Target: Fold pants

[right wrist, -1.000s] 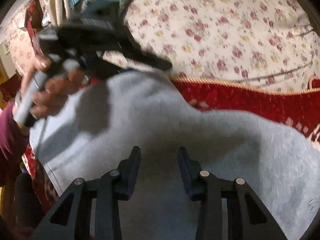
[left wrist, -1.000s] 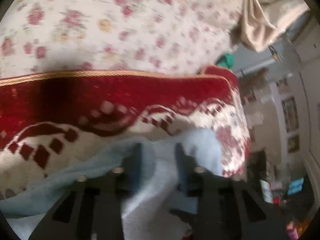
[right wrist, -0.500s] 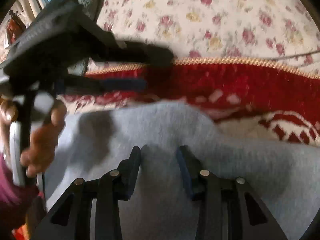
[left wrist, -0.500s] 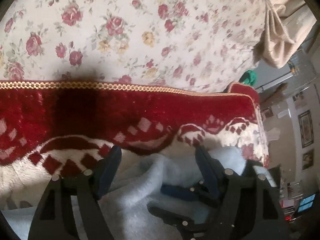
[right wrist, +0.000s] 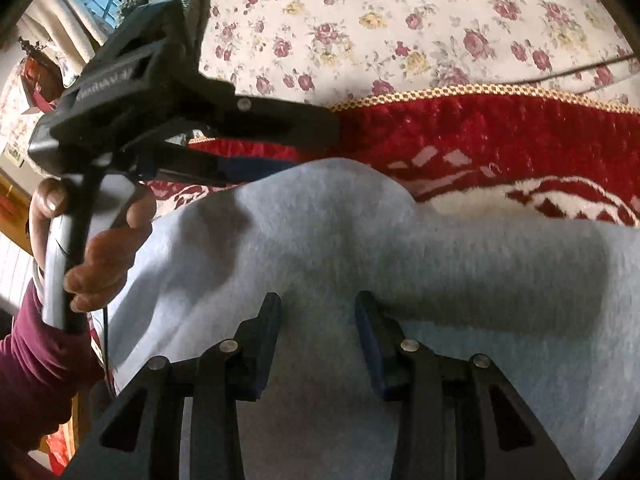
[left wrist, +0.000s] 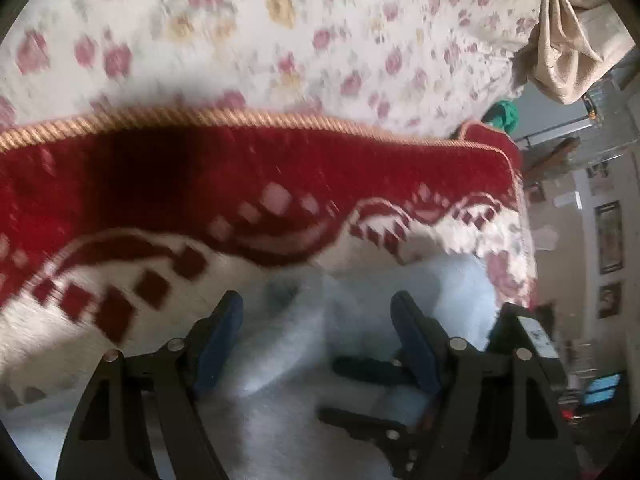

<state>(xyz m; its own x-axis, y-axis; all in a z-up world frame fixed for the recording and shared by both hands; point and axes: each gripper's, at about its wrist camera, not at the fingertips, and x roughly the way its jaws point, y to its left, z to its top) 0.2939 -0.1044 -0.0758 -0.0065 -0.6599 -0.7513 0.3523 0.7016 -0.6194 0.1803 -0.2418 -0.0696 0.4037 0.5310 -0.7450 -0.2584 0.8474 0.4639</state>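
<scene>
Left wrist view: blurred. Left gripper (left wrist: 316, 320), jaws recently opened, apart above one pair of grey pants (left wrist: 320, 360) on red-and-cream blanket (left wrist: 280, 168). Right gripper (left wrist: 372, 400) partly hidden.

Right wrist view: its fingers (right wrist: 264, 340) part-open, pressing on the pants, grip unclear; floral sheet (right wrist: 400, 32) bare beyond.

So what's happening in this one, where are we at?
A person is folding light grey pants on a red and cream blanket spread over a floral bedsheet. The left gripper has just opened its jaws and stands open over the fabric. The right gripper has its jaws partly apart with the pants between them; whether it pinches the cloth is unclear.
</scene>
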